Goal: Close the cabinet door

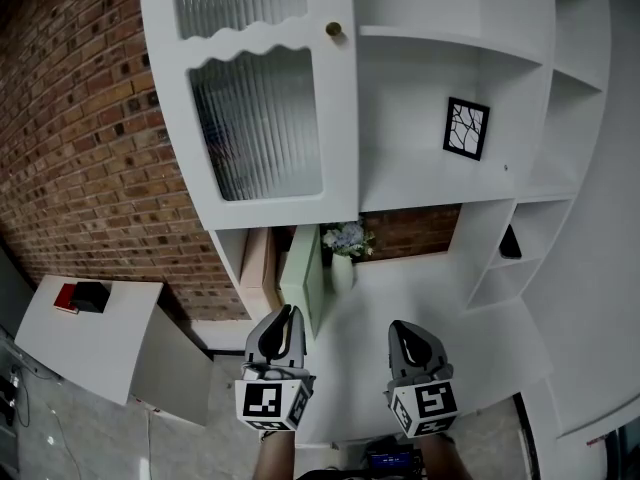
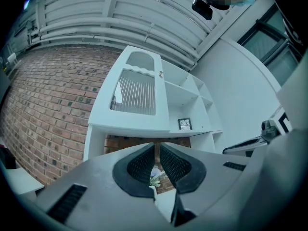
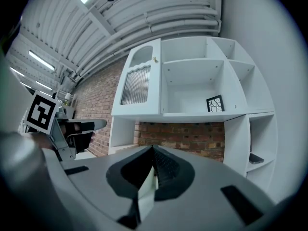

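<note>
Overhead, the cabinet door (image 1: 255, 118) is sitting flush against its frame. You are holding the left tongs (image 1: 291, 313) all but closed and the right tongs (image 1: 399, 327) pressed together. Both are hanging empty below it, as the door seems to need no push.

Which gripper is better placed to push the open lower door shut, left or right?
Left, probably. The left gripper sits right beside the edge of the open lower door, jaws together. The right gripper hangs further right, apart from the door, beyond the vase.
</note>
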